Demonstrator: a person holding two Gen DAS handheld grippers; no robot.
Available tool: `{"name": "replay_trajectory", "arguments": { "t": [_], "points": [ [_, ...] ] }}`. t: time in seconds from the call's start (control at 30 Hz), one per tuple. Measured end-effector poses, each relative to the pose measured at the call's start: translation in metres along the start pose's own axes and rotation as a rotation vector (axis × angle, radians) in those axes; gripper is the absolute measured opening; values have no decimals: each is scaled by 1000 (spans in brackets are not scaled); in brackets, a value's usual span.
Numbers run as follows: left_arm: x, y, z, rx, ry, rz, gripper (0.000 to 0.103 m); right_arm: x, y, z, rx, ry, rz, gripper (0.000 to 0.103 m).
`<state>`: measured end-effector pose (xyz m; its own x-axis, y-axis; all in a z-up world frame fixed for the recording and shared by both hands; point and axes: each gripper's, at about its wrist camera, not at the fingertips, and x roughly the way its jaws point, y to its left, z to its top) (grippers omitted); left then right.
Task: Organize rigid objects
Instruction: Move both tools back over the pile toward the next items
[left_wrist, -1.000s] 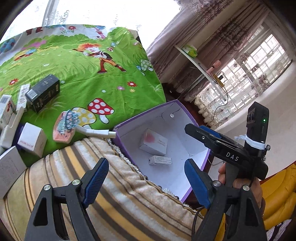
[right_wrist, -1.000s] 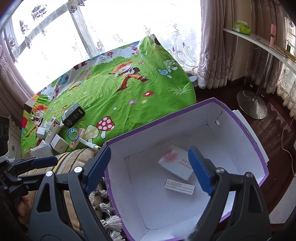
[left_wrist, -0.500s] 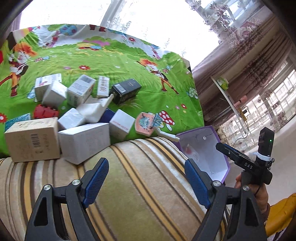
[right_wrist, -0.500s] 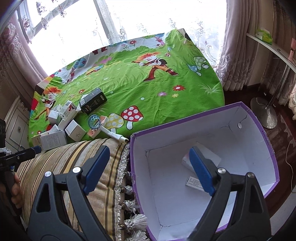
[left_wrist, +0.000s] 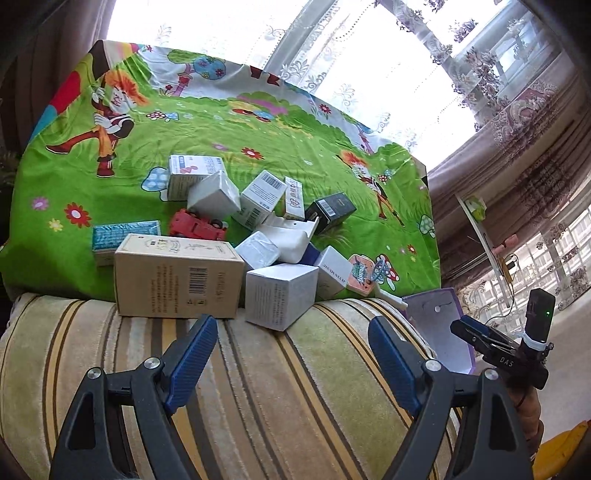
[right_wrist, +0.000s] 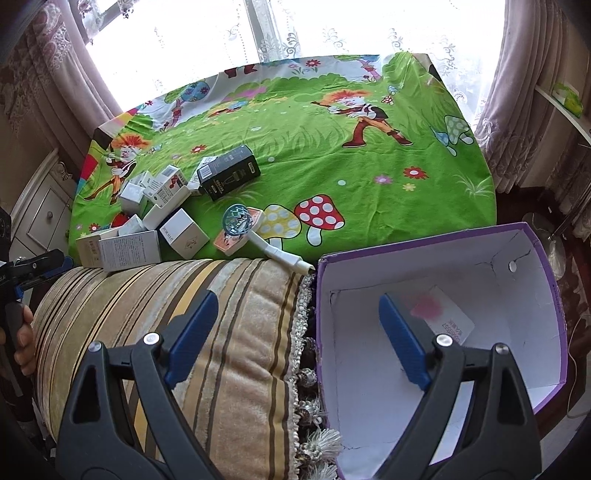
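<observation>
Small boxes (left_wrist: 258, 236) lie in a loose heap on the green cartoon-print cloth (left_wrist: 258, 129), just past the far edge of the striped cushion (left_wrist: 258, 387). The left gripper (left_wrist: 291, 356) hangs over that cushion with its blue-padded fingers (left_wrist: 194, 352) spread wide and nothing between them; straight ahead of them a tan carton (left_wrist: 177, 277) with a barcode and a white cube box (left_wrist: 279, 295) sit at the cushion's edge, touching each other. Behind these lie more white boxes, a red toy car (left_wrist: 197, 227), a teal box (left_wrist: 125, 230) beside the tan carton, and a black box (left_wrist: 330, 210) at the far right of the heap. To the right of the white cube a small pink paddle with a white handle (left_wrist: 369, 275) rests on the cloth, its handle reaching toward the purple box (left_wrist: 436, 317). The right gripper (right_wrist: 297, 328) is likewise wide open and holds nothing; its left finger is over the striped cushion and its right finger (right_wrist: 404, 343) over the open mouth of the purple box (right_wrist: 546, 277), which stands against the cushion's tasselled side. Inside, on the white floor of that box, a white packet with a pink mark (right_wrist: 443, 314) lies flat, partly hidden by the right finger. Each gripper shows at the edge of the other's view, held in a hand.
</observation>
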<state>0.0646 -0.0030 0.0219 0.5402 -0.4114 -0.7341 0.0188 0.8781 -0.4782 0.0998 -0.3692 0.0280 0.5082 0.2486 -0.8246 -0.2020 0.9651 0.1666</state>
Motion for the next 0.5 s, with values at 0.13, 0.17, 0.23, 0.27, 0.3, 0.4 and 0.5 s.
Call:
{"name": "replay_trajectory", "arguments": {
  "t": [0.13,0.17,0.23,0.27,0.3,0.4,0.5],
  "points": [
    [-2,13,4,-25,-6,17,85,4,7,4,-20,7,4,91],
    [-2,16,4,-33,-6,24,85,6,9,5,-24,11,5,91],
    [-3,22,5,-45,-6,38,85,9,11,7,-33,18,7,91],
    [-3,24,6,-48,-7,45,85,11,13,9,-36,19,8,91],
    [-3,27,7,-51,-9,54,85,12,14,10,-39,19,10,91],
    [-5,32,9,-56,-18,73,85,19,21,15,-49,25,21,91],
    [-5,36,11,-58,-18,90,85,27,29,18,-76,40,29,91]
  ]
}}
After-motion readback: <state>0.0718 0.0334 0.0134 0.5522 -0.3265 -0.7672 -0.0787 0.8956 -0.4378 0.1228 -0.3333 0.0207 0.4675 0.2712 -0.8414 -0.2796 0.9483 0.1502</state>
